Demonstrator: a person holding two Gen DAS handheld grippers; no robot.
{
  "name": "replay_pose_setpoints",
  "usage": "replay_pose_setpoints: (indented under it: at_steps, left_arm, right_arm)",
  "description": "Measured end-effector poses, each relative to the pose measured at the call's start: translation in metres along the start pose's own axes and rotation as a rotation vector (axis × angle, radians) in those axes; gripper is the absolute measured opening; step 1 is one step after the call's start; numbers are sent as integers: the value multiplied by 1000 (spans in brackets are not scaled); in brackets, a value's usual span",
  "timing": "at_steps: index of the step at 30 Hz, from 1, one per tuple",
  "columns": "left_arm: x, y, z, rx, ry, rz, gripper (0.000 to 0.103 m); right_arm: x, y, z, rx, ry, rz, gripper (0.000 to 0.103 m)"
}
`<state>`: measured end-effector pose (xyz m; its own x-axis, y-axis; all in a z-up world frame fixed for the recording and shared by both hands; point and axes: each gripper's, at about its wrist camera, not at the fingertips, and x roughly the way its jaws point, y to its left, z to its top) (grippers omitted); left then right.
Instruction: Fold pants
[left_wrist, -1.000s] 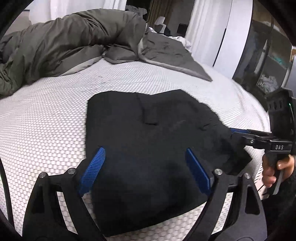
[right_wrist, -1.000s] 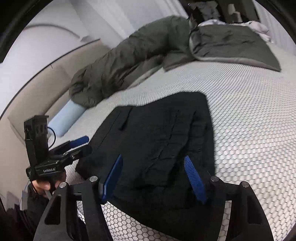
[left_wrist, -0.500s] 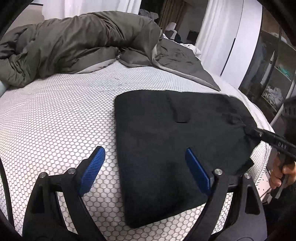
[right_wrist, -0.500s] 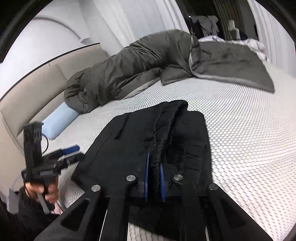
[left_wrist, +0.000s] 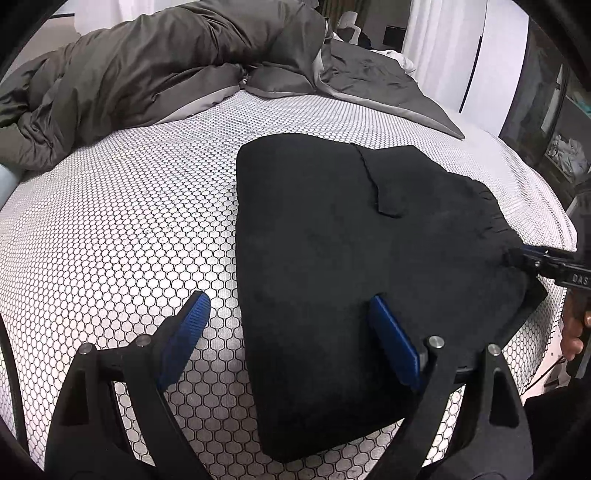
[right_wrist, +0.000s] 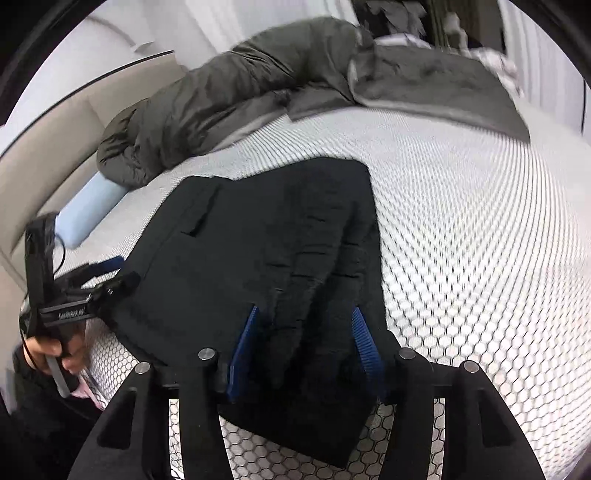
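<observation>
Two grippers: both over black pants (left_wrist: 351, 266) folded on the honeycomb mattress (left_wrist: 122, 229)
Left gripper (left_wrist: 291, 332): spread wide, grasping nothing, straddling the fabric's 9 o'clock edge
Right gripper (right_wrist: 303, 350): jaws just opening, a raised ridge of cloth between them, released
Duvet (left_wrist: 147, 70): bunched at 11 o'clock

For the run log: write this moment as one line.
pants: black, folded, flat on bed | left gripper: open, over pants' edge | right gripper: jaws just opening, fabric between, not pinched
</observation>
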<state>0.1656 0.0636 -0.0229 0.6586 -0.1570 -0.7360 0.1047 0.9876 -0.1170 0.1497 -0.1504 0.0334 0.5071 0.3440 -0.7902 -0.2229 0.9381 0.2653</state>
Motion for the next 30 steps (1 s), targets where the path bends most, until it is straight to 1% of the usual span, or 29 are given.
replay_pose_setpoints:
  at_steps: [3,7,8,9,10,12,14,15,16,18,19,20,21,23,25,26,27,28,29,30]
  left_arm:
    - [0,-1,0,2,0,-1,87]
    - [0,-1,0,-1,2,-3,87]
    - [1,-1,0,-2,3,-3,87]
    - [2,-1,0,-4,3,-4,87]
    - [1,-1,0,-6,3,-7,87]
    - [2,-2,1,-7,4,-7,87]
    - [1,-2,1,-5,2,-6,87]
    - [0,-2,1,-7,-1,-14,87]
    - [-1,-2,1,-11,-3,-20,87]
    - [-2,-1,0,-11,-3,-17,87]
    - [1,-1,-1,-4,13,-8,88]
    - [2,-1,-2,-1,22,-5,88]
    - [2,-1,-3,-2,22,-2,88]
    - [-5,-2,-1,1,-7,10,88]
    - [-15,-7,-1,19,-49,-1,88]
    - [-21,-11,-1,34,-69,-19,88]
    - [-28,-17,-2,55,-88,-46,88]
    - [-33,-24,-3,79,-109,-96,88]
    - [-34,-28,-3,96,-118,-131,88]
    - [-32,-40,-5,138,-118,-202,88]
  right_arm:
    - [6,-10,7,68,24,43,53]
    - [10,-10,7,68,33,40,53]
    - [15,-6,9,56,31,34,50]
    - [15,-2,10,31,20,26,45]
    - [12,-2,7,18,4,16,42]
    - [5,4,6,-15,-37,4,27]
    - [-10,17,9,-92,-124,11,18]
    - [-15,23,11,-125,-162,2,18]
    - [-19,26,13,-150,-180,-12,18]
    - [-13,25,12,-168,-130,-58,20]
    - [-2,21,9,-177,-83,-124,22]
    - [6,17,7,-181,-50,-163,33]
    - [9,14,5,-180,-35,-185,42]
    - [-5,14,7,-170,-93,-183,48]
    - [-22,20,8,-184,-183,-190,49]
    - [-30,23,8,-190,-224,-195,49]
    - [-36,28,8,-196,-262,-185,49]
    - [-41,31,7,-201,-281,-149,49]
    - [-39,36,7,-204,-275,-98,49]
    - [-31,43,8,-206,-244,-37,48]
